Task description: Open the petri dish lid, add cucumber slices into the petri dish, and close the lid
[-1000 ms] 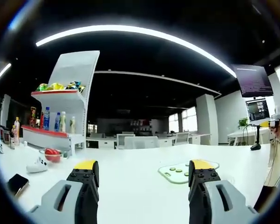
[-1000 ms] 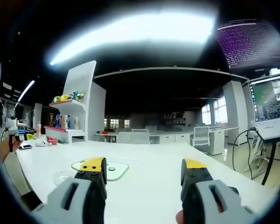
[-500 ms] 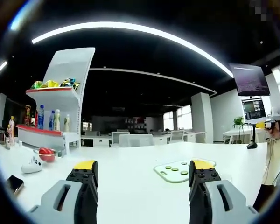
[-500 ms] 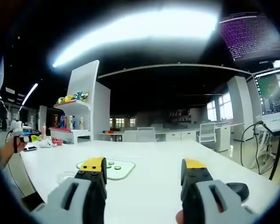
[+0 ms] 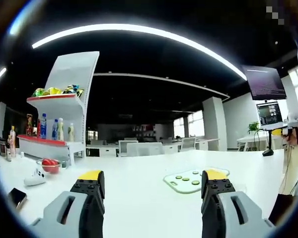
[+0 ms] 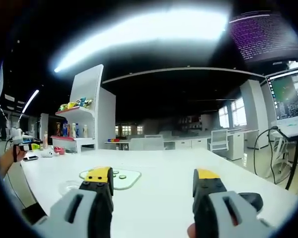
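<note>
A pale green cutting board (image 5: 187, 180) with several cucumber slices (image 5: 195, 183) lies on the white table (image 5: 139, 193), just left of my left gripper's right jaw. My left gripper (image 5: 153, 174) is open and holds nothing. In the right gripper view the same board (image 6: 120, 177) lies behind the left jaw. A clear petri dish (image 6: 69, 187) sits to its left, near the table's edge. My right gripper (image 6: 153, 173) is open and holds nothing. Both grippers hover low over the table, short of the board.
A white shelf (image 5: 64, 114) with bottles and snack bags stands at the back left. Near it lie a red bowl (image 5: 50, 165), a white controller (image 5: 35, 177) and a phone (image 5: 16, 197). A monitor (image 6: 293, 101) and a black base (image 6: 251, 201) are on the right.
Both views have shifted a little with the hands. The board, slices and dish lie where they were, and both grippers stay open.
</note>
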